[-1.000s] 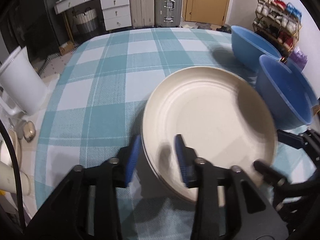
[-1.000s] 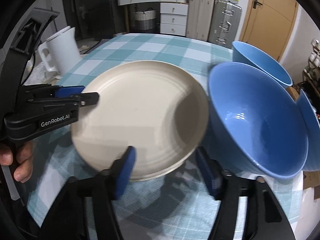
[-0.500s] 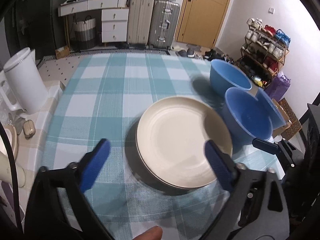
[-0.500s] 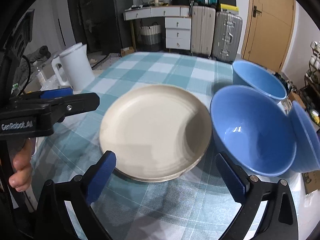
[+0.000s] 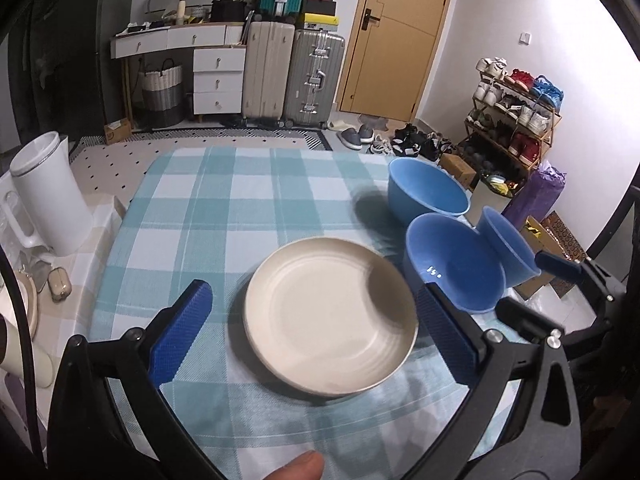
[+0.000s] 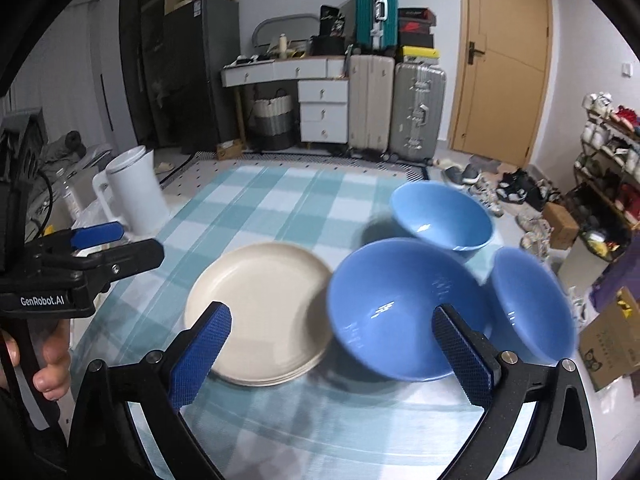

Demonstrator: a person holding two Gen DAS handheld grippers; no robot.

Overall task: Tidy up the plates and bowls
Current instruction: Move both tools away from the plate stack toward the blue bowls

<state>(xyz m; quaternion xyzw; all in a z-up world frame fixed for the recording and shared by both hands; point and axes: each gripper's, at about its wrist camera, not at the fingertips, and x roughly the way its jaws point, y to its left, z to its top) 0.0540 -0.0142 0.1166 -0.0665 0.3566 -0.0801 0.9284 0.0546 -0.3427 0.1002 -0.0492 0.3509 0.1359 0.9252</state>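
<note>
A stack of cream plates [image 5: 330, 322] [image 6: 260, 314] rests on the checked tablecloth [image 5: 224, 208]. To its right stand three blue bowls: a near one [image 5: 454, 274] [image 6: 404, 308], a far one [image 5: 426, 192] [image 6: 442, 216], and a third [image 5: 508, 250] [image 6: 532, 308] at the table's right edge. My left gripper [image 5: 320, 342] hangs above the plates, wide open and empty. My right gripper [image 6: 330, 354] is open too, high above the gap between plates and near bowl, holding nothing. It also shows at the right [image 5: 558, 268] in the left wrist view.
A white kettle [image 5: 50, 196] [image 6: 136, 190] stands off the table's left side. Small items lie on a side surface [image 5: 60, 286] at the left. A cardboard box [image 6: 608, 344] sits past the right edge. Suitcases, drawers and a shoe rack [image 5: 516, 116] line the room behind.
Both grippers let go of the plate stack, opened wide and rose away from the table. The plates now look smaller and lie still on the cloth.
</note>
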